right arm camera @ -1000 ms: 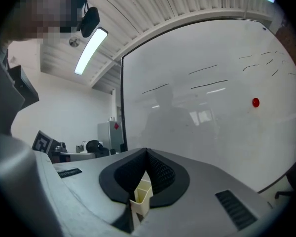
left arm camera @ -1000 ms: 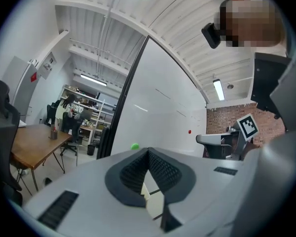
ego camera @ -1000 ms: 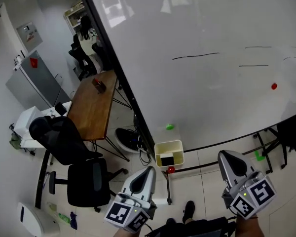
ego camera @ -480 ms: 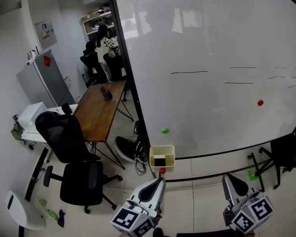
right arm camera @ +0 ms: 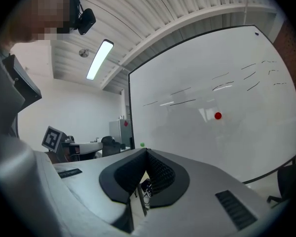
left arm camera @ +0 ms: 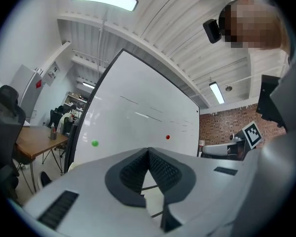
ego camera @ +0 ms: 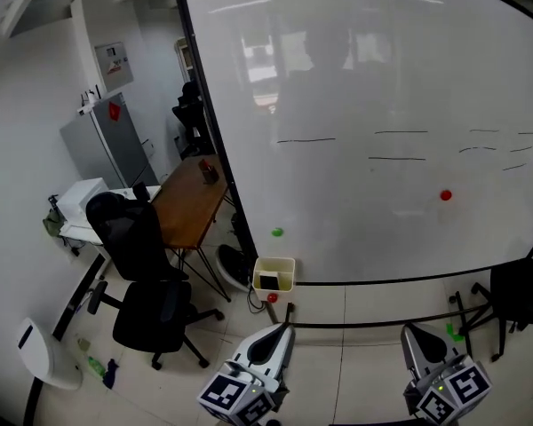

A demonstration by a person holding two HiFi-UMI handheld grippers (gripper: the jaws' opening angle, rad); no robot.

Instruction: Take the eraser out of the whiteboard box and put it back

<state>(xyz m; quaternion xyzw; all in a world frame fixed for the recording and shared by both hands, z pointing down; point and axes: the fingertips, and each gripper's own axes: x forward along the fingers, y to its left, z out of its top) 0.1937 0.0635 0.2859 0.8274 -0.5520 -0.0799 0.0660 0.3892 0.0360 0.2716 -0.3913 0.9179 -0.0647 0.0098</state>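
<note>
Leftmost, a black office chair (ego camera: 147, 264) stands beside a wooden table (ego camera: 191, 204). Next, the cream whiteboard box (ego camera: 275, 260) sits at the lower left corner of the whiteboard (ego camera: 382, 105), with a dark block inside that seems to be the eraser (ego camera: 268, 281). Below it, well apart, the left gripper (ego camera: 281, 329) has its jaws pressed together on nothing. Further right, the right gripper (ego camera: 412, 332) is likewise closed and empty.

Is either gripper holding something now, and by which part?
Nothing is held: the left gripper and the right gripper both have jaws closed together, empty.
</note>
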